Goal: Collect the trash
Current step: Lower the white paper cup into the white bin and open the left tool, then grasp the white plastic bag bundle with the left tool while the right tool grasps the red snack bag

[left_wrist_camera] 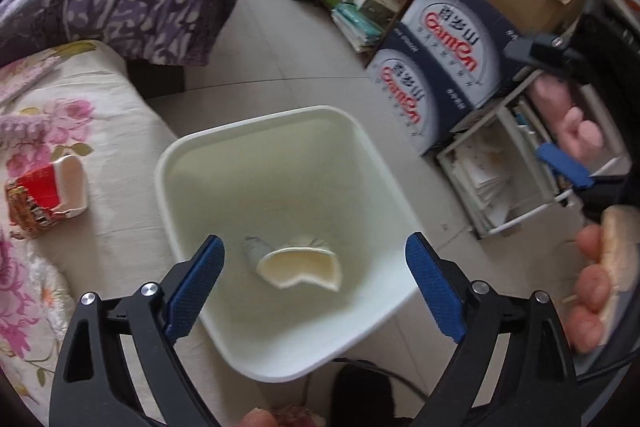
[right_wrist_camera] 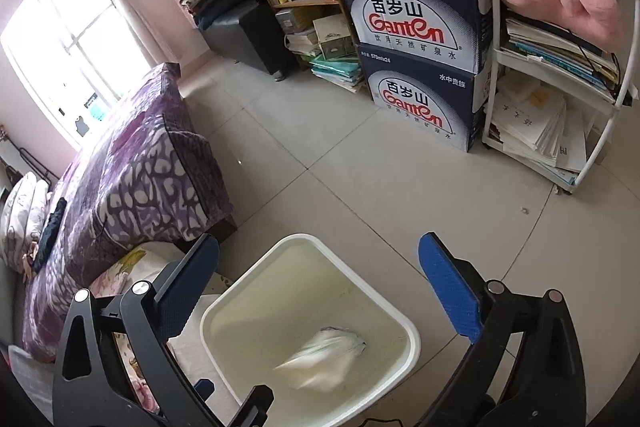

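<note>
My left gripper (left_wrist_camera: 316,291) hangs over the white square plastic bin (left_wrist_camera: 176,155), its blue-padded fingers spread wide apart with nothing between them. Through that camera I look almost straight down into the bin and see a crumpled white paper cup (left_wrist_camera: 300,267) lying on its bottom, mouth up and dented, with a grey-white scrap just behind it. Only this view shows the red-and-white noodle cup (left_wrist_camera: 48,197) lying on its side on the floral cream bedspread (left_wrist_camera: 108,131), to the left of the bin and well apart from it. It also catches my right hand (left_wrist_camera: 592,283) at the right edge, fingers wrapped round the handle of the other tool, whose blue pad shows beside the bin.

My right gripper (right_wrist_camera: 320,287) is held higher and tilted more toward the room, its fingers likewise wide apart and holding nothing. From here the bin (right_wrist_camera: 412,335) sits low in the frame, and the crumpled white piece (right_wrist_camera: 324,359) inside it is blurred, so I cannot tell its shape. This view alone gives the two stacked dark blue Ganten water cartons (right_wrist_camera: 416,59) upright and readable, the white shelf unit (right_wrist_camera: 496,39) with the pink plush toy (right_wrist_camera: 560,3) at far right, and the purple patterned bed (right_wrist_camera: 132,163) running toward the window.
</note>
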`<state>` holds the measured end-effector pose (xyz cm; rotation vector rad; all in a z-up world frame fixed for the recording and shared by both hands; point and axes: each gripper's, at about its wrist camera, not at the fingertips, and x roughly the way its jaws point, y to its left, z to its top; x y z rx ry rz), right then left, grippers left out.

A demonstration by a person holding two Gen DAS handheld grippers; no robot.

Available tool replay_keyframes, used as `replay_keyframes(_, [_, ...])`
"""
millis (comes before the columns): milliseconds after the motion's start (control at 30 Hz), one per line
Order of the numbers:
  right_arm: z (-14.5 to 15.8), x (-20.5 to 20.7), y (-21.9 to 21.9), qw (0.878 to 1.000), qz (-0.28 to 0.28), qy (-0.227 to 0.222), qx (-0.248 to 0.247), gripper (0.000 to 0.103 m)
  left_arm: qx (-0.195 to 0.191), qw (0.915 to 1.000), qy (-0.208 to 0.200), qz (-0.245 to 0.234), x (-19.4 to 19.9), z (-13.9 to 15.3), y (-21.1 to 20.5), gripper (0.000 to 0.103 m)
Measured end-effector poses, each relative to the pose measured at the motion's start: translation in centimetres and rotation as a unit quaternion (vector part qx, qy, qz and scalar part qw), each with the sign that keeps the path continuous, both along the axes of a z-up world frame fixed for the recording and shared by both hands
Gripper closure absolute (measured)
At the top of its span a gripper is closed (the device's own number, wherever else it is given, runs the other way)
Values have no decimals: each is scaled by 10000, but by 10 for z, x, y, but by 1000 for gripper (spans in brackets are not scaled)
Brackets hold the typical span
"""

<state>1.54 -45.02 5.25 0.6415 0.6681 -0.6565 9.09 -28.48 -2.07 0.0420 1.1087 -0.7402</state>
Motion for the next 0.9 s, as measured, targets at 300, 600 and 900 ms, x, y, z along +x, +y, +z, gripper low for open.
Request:
replay_keyframes(300, [-13,31,30,9982,487,328,-71,7,742,9939,-207,791,17,-13,42,14])
replay_keyframes(600, [-30,64,66,9930,955,660,-213,7,1633,9707,-115,1761,41,-36,105,14])
replay_keyframes(900, [-52,105,123,9742,1780,1147,-776,7,1542,9656,491,2034,51,-55,146,14])
